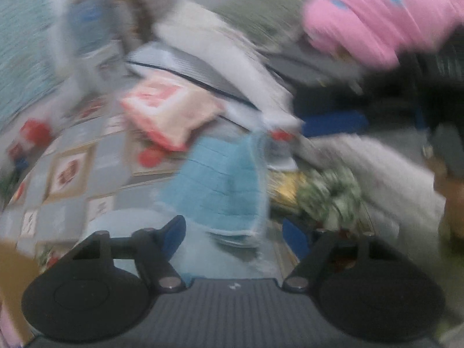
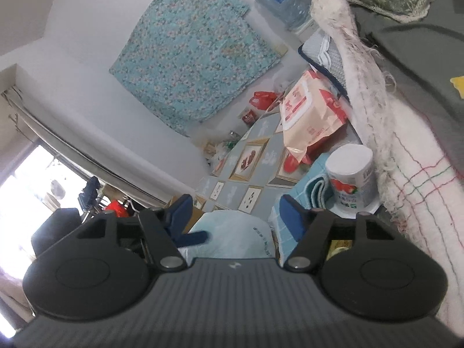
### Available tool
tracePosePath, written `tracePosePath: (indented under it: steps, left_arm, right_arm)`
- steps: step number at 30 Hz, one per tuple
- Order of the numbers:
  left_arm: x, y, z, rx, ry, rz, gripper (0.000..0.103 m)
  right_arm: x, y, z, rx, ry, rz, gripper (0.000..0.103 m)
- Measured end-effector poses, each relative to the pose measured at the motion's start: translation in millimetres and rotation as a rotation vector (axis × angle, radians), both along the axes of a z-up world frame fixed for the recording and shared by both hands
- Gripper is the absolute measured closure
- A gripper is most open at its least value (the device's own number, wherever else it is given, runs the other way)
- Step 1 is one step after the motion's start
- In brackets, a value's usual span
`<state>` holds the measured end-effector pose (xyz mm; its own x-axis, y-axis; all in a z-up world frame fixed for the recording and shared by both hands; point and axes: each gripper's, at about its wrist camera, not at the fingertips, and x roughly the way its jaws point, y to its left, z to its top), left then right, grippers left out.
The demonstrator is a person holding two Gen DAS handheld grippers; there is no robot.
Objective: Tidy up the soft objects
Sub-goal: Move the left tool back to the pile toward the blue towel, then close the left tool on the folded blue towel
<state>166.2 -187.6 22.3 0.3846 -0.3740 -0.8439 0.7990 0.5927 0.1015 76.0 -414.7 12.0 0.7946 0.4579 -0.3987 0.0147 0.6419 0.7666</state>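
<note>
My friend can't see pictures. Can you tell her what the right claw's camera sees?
The right claw hangs open over a pale plastic bag. Past it, on a patchwork cloth, lie a pink wipes pack, a folded blue towel and a white tin.

Left gripper [image 1: 235,232] and right gripper [image 2: 236,217], matching units. Each has a dark grey body with fine lengthwise ribbing and a small pale mark at the centre of its front edge. Two black rounded housings, each bearing a shallow circular recess, flank the body. Black angled link arms pivot on silver round-headed pins. The fingers [image 2: 181,208] carry blue pads.
</note>
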Motion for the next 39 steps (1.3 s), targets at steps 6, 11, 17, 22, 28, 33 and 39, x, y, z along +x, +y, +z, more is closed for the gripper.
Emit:
tracePosePath:
  steps: [6, 11, 17, 22, 28, 33, 39]
  left_arm:
    - [19, -41, -44, 0.156, 0.029, -0.038, 0.040]
    - [36, -52, -70, 0.233, 0.064, -0.033, 0.071]
    - [57, -37, -60, 0.139, 0.094, 0.037, 0.091]
    - [94, -12, -38, -0.028, 0.235, 0.127, 0.092]
    - [144, 9, -44, -0.119, 0.393, 0.268, 0.092]
    - [165, 13, -54, -0.130, 0.435, 0.313, 0.091]
    - [170, 14, -71, -0.105, 0.442, 0.353, 0.086]
  right_arm:
    - [3, -3, -17, 0.035, 0.014, 0.011, 0.040]
    - [4, -12, -30, 0.068, 0.028, 0.003, 0.040]
    - [8, -20, -38, 0.082, 0.034, -0.019, 0.040]
    - [10, -22, -37, 0.063, 0.023, -0.038, 0.040]
    - [21, -11, -31, 0.021, 0.046, -0.023, 0.040]
    - [51, 1, -18, -0.072, 0.073, 0.016, 0.050]
    - [108, 18, -22, -0.191, 0.171, 0.105, 0.057]
